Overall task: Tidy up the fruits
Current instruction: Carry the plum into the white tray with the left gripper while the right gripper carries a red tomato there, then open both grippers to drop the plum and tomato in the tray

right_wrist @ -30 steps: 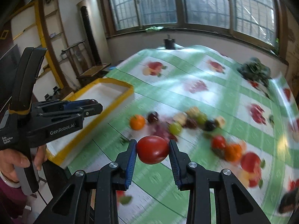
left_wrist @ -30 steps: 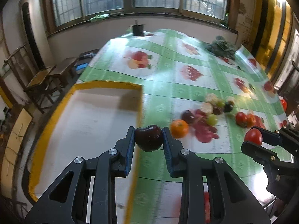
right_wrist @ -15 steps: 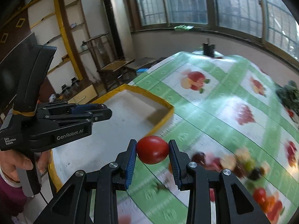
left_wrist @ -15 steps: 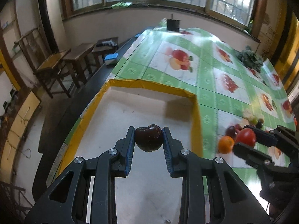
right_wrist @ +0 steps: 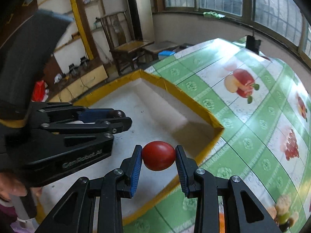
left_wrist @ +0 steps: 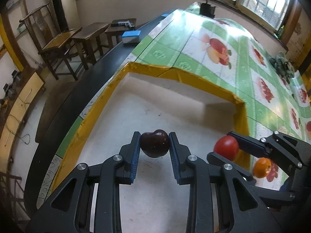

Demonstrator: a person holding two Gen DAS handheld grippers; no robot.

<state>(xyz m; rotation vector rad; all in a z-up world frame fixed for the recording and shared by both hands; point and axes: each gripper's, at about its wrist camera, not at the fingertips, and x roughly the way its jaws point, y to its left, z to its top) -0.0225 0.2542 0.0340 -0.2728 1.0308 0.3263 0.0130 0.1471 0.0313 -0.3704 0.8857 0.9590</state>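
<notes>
Glossy fruit-print tablecloth (left_wrist: 194,44); yellow-rimmed white tray (left_wrist: 194,79). My left gripper (left_wrist: 154,145) clamps a dark apple (left_wrist: 154,145), right gripper (right_wrist: 158,158) a smooth red tomato (right_wrist: 158,158).

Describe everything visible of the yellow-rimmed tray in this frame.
The tray is a shallow rectangular box with a white, slightly scuffed floor and yellow taped rim, looking like cardboard or foam. It lies flat on the fruit-print tablecloth at the table's edge. No fruit is seen inside it. The left gripper and right gripper hang above its floor, each holding fruit.
</notes>
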